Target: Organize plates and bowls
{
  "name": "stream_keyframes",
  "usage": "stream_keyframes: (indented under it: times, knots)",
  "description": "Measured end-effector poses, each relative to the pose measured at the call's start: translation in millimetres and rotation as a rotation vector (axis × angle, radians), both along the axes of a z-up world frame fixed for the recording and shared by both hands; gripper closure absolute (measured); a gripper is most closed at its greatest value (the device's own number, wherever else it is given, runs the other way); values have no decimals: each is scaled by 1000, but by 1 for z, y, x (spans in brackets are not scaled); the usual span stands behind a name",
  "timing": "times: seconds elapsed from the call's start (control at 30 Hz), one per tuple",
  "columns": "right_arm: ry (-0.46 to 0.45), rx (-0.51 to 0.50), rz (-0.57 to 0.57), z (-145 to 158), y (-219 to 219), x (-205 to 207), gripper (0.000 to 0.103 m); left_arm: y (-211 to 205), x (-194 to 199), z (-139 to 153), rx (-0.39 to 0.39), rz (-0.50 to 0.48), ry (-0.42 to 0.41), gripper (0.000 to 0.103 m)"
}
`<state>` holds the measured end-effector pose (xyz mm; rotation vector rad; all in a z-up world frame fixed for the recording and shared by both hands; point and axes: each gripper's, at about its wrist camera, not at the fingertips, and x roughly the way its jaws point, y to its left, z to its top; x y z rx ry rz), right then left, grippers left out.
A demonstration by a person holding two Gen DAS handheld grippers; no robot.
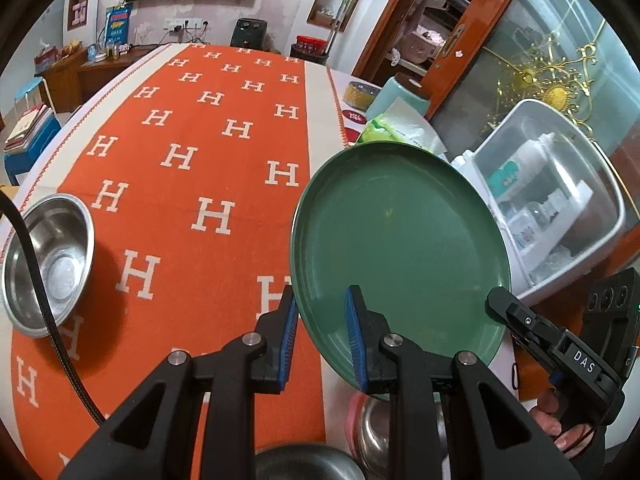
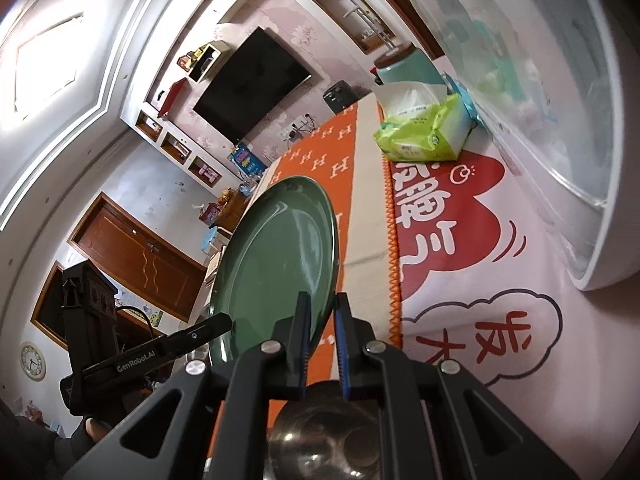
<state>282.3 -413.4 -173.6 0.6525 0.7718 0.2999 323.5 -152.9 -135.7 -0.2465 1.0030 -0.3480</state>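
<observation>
A green plate (image 1: 400,248) is held tilted in the air above the table's right side. My left gripper (image 1: 322,340) straddles its near-left rim, jaws a little apart, one blue pad on each face. My right gripper (image 2: 322,332) is shut on the plate (image 2: 280,264) at its rim; it shows in the left wrist view (image 1: 496,304) at the plate's right edge. A steel bowl (image 1: 48,264) sits on the orange cloth at the left. More steel bowls (image 1: 304,464) lie just below the grippers, one also in the right wrist view (image 2: 324,436).
An orange tablecloth with white H marks (image 1: 192,168) covers the table. A white lidded storage box (image 1: 560,208) stands at the right, a green tissue pack (image 2: 424,136) and a teal canister (image 2: 404,68) beyond the plate. A black cable (image 1: 40,280) crosses the left bowl.
</observation>
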Motion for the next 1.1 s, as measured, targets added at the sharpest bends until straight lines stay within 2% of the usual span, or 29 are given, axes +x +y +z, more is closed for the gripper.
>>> stream_keyframes:
  times: [0.57,1.1]
  knots:
    - [-91,-25,33,50,26,-63,92,30,-82,54,-19,18,-91,81]
    - [-119,-72,109,70,68,-124,91,71,-171,72,-28,67,-131,81]
